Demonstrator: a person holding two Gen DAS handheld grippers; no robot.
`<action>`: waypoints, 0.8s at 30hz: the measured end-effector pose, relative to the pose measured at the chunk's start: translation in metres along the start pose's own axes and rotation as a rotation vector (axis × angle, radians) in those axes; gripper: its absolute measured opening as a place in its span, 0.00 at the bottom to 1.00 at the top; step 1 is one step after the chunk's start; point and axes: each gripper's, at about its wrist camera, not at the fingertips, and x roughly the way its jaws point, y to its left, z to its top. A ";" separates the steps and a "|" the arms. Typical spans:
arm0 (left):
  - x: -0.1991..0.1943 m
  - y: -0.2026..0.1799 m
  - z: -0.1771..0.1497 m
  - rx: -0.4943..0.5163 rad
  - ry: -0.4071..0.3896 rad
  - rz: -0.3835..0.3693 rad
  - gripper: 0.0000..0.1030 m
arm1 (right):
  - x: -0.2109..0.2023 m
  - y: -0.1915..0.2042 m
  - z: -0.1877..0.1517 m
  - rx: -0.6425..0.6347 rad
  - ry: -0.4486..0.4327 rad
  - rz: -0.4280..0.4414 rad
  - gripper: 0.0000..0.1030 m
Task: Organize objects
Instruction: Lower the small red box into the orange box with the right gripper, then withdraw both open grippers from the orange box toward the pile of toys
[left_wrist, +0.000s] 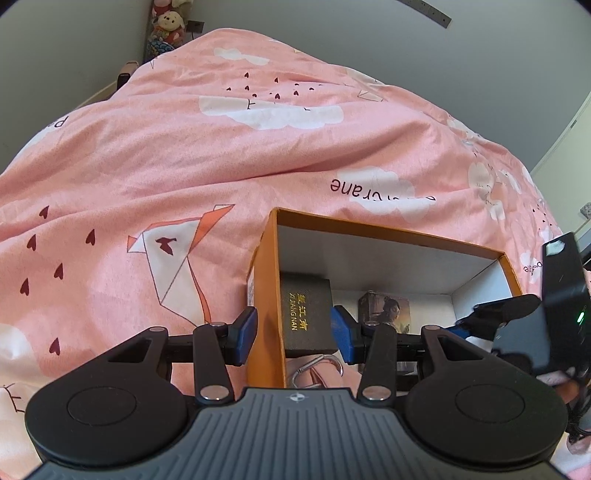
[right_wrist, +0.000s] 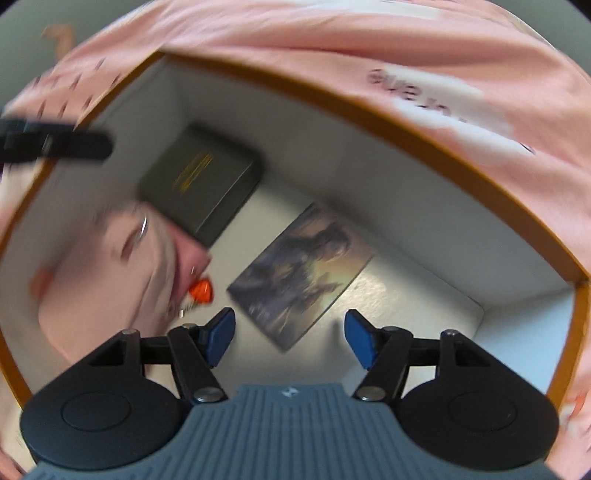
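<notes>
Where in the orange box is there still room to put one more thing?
The orange box has bare white floor between the picture card and the far and right walls. The left side is crowded: the dark box lies partly on the pink pouch, with an orange bit beside it.

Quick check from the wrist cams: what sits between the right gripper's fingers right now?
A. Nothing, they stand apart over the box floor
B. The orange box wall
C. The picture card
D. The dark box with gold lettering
A: the right gripper shows only the orange box's white floor between its blue pads.
</notes>
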 end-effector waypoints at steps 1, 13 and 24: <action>0.000 0.000 0.000 -0.003 0.001 -0.001 0.50 | 0.003 0.004 -0.001 -0.041 0.009 -0.007 0.59; 0.002 0.005 0.002 -0.025 0.004 -0.009 0.50 | 0.012 0.018 0.006 -0.257 0.009 -0.032 0.29; 0.003 0.009 -0.001 -0.044 0.005 -0.012 0.50 | 0.015 0.035 0.008 -0.310 -0.035 -0.023 0.24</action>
